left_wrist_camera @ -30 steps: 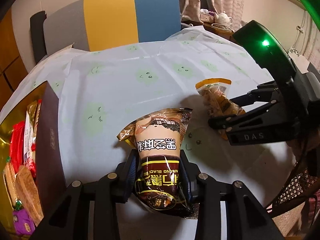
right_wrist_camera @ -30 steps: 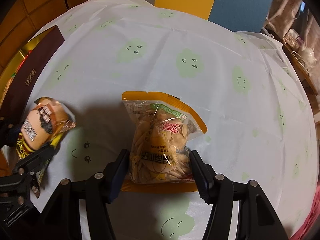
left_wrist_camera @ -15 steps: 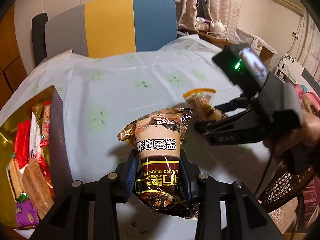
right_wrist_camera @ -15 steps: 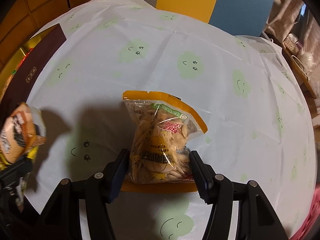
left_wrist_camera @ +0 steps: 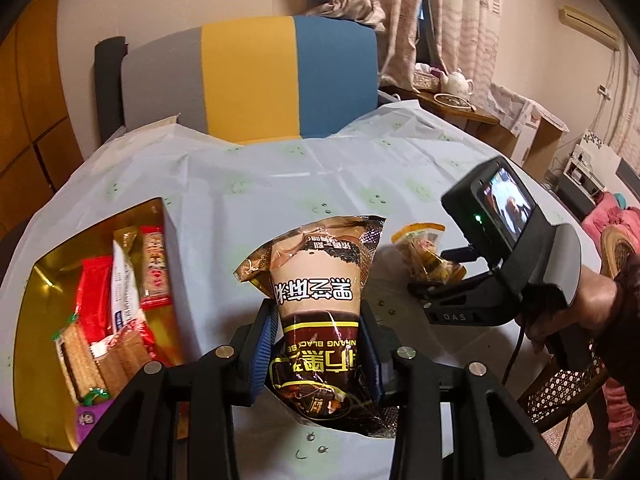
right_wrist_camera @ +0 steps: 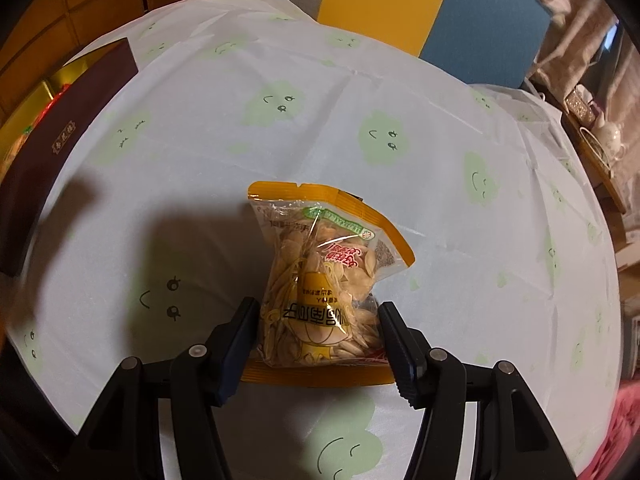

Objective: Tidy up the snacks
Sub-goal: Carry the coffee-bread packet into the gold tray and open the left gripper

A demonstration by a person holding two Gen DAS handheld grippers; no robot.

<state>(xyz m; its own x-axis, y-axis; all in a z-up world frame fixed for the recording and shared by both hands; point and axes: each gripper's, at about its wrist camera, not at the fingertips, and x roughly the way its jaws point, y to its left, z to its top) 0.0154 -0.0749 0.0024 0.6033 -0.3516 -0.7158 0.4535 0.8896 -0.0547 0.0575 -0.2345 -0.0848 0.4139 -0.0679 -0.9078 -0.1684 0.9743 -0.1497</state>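
My left gripper [left_wrist_camera: 316, 354] has its jaws clamped on a brown sesame snack packet [left_wrist_camera: 320, 304], held clear above the worktop [left_wrist_camera: 280, 184] at lower centre of the left view. At the left edge sits the gold-lined box [left_wrist_camera: 36, 292], with wrapped snacks inside. My right gripper [right_wrist_camera: 316, 346] has its jaws pressed on a yellow-edged bag of seeds [right_wrist_camera: 324, 284], at lower centre of its view.

A grey-yellow-blue chair [left_wrist_camera: 256, 76] behind the table — teapot [left_wrist_camera: 457, 83], curtains [left_wrist_camera: 452, 20] beyond.
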